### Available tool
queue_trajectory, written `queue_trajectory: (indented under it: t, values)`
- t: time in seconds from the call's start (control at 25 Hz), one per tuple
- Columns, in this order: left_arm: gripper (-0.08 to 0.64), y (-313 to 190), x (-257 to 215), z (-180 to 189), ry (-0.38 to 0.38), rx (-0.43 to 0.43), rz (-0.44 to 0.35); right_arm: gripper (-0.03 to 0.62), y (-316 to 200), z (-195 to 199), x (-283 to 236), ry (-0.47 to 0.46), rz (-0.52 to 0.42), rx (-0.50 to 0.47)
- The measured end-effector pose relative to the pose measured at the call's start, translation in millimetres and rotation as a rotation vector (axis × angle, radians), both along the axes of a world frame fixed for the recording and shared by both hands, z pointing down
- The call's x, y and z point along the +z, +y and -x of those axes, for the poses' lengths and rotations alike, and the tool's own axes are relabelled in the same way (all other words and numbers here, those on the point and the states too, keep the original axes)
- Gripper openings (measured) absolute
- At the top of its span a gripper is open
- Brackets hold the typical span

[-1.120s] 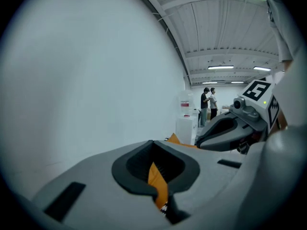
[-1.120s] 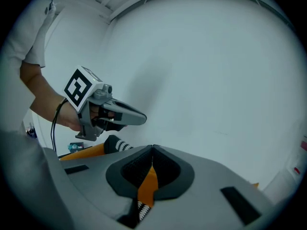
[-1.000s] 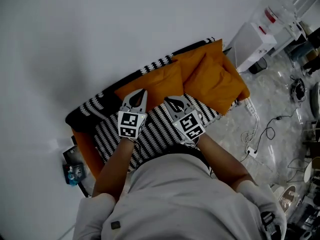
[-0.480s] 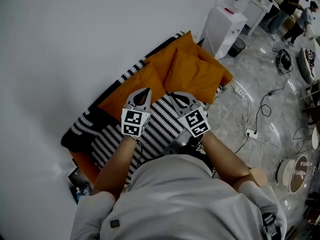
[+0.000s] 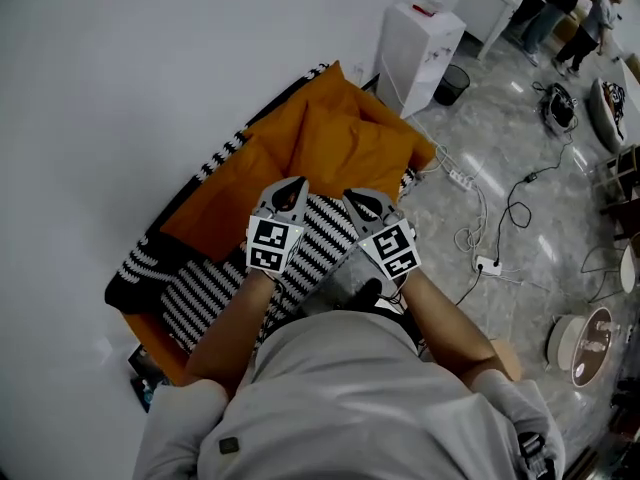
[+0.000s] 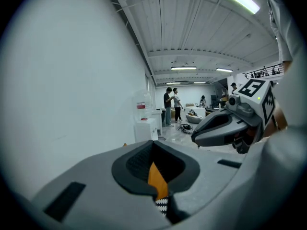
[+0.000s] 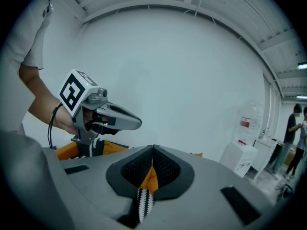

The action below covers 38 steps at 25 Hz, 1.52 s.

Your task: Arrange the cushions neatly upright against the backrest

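1. Hands first: the left gripper and right gripper are both pinched tight on the near edge of the striped cushion. Each gripper view shows zigzag fabric caught between closed jaws, with orange showing just beyond.
2. Over the last second the grip does not change. Both grippers swing sideways together along the sofa, side by side, and the striped cushion travels with them.
3. Their tips now sit about where the two orange cushions meet, where a second ago they were opposite the left orange cushion.
4. The striped cushion seems to lie over the seat in front of the person, not yet against the backrest.
5. Beyond it, the right orange cushions overlap in a loose heap near the sofa's far end; whether they stand or slump I cannot tell from above.
6. Farther off, the water dispenser and people are now in view, so the person has turned that way.
7. My judgement: this is a carry step, and the standing-up and straightening are still to do.
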<state>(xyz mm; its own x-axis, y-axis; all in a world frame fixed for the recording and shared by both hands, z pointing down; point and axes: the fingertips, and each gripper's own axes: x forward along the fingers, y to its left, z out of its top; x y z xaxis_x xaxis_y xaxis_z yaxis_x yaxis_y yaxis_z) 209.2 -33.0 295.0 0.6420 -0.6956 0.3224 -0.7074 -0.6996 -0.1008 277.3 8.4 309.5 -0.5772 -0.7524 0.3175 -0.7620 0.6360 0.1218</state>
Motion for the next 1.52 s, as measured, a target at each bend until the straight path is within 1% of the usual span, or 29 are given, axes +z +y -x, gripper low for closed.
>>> queue_trajectory:
  t: [0.2,0.28,0.44,0.56,0.8,1.0,1.16,1.52]
  values:
    - [0.009,-8,8,-81,-0.017,0.016,0.002,0.026,-5,-79,5,0.001,0.008,0.012]
    - [0.009,-11,7,-107,-0.006,0.018,0.004,0.026,-5,-106,7,0.004,0.015,0.019]
    - [0.009,-10,10,-152,0.013,0.033,0.023,0.026,-5,-151,14,0.003,0.03,0.039]
    - [0.009,-12,15,-174,0.01,0.053,0.033,0.026,-8,-172,18,-0.006,0.034,0.059]
    - [0.009,-30,33,-199,0.011,0.068,0.06,0.026,-28,-203,30,-0.021,0.061,0.092]
    - [0.009,-54,48,-208,0.021,0.073,0.09,0.026,-55,-215,35,-0.02,0.073,0.106]
    - [0.009,-80,53,-210,0.026,0.079,0.107,0.026,-84,-216,34,-0.002,0.067,0.102]
    - [0.009,-148,56,-205,-0.026,0.146,0.106,0.026,-153,-207,39,-0.003,0.076,0.123]
